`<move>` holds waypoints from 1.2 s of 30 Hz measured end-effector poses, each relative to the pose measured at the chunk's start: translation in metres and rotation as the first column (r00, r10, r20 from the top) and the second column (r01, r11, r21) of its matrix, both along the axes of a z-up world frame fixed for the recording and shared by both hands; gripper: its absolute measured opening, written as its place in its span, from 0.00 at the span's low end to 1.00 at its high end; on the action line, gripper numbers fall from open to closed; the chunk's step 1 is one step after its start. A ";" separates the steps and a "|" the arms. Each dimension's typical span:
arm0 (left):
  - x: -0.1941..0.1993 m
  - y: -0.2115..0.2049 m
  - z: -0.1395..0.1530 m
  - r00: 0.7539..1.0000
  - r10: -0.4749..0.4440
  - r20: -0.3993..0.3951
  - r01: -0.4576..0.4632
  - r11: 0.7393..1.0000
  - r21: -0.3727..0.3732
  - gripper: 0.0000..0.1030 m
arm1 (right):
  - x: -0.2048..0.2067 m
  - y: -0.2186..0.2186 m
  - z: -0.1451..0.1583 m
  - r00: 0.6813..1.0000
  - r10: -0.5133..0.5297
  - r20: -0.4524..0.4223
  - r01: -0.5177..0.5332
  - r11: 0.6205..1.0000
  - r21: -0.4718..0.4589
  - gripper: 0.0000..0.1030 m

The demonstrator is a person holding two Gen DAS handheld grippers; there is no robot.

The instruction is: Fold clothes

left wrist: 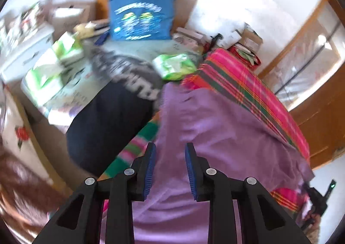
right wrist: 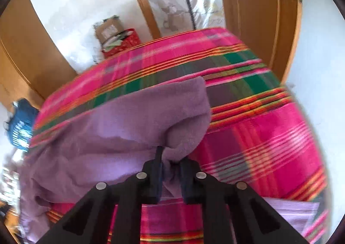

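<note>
A purple fleece garment (left wrist: pixel 215 127) lies spread over a pink plaid bed cover (left wrist: pixel 248 84). In the left wrist view my left gripper (left wrist: pixel 170 168) hovers over the garment's near part. Its blue pads (left wrist: pixel 151 168) stand apart with nothing pinched between them, so it is open. In the right wrist view my right gripper (right wrist: pixel 172 170) is shut on a bunched fold of the purple garment (right wrist: pixel 133 118). The fold rises from the jaws in a hump above the plaid cover (right wrist: pixel 269 136).
A dark garment with grey lettering (left wrist: pixel 112 114) lies left of the purple one. A blue printed T-shirt (left wrist: pixel 140 13) stands at the back, with green-and-white packs (left wrist: pixel 58 58) and boxes around it. A wooden door (right wrist: pixel 258 17) and a red box (right wrist: pixel 123 43) lie beyond the bed.
</note>
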State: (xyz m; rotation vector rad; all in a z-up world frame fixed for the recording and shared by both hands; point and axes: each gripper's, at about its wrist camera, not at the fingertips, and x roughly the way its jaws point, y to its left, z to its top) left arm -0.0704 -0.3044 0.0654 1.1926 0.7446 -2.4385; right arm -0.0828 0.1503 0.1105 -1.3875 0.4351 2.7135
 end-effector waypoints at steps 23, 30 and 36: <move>-0.142 0.014 -0.047 0.978 -0.088 0.188 0.104 0.992 -0.073 0.28 | -0.011 0.048 0.026 0.995 -0.099 -0.031 0.102 0.984 0.147 0.12; -0.165 0.025 -0.052 0.973 -0.104 0.207 0.123 0.989 -0.085 0.28 | -0.030 0.056 0.036 0.993 -0.106 -0.046 0.113 0.973 0.199 0.12; -0.176 0.031 -0.052 0.974 -0.121 0.191 0.140 0.986 -0.088 0.28 | -0.042 0.055 0.030 0.994 -0.109 -0.029 0.113 0.960 0.255 0.12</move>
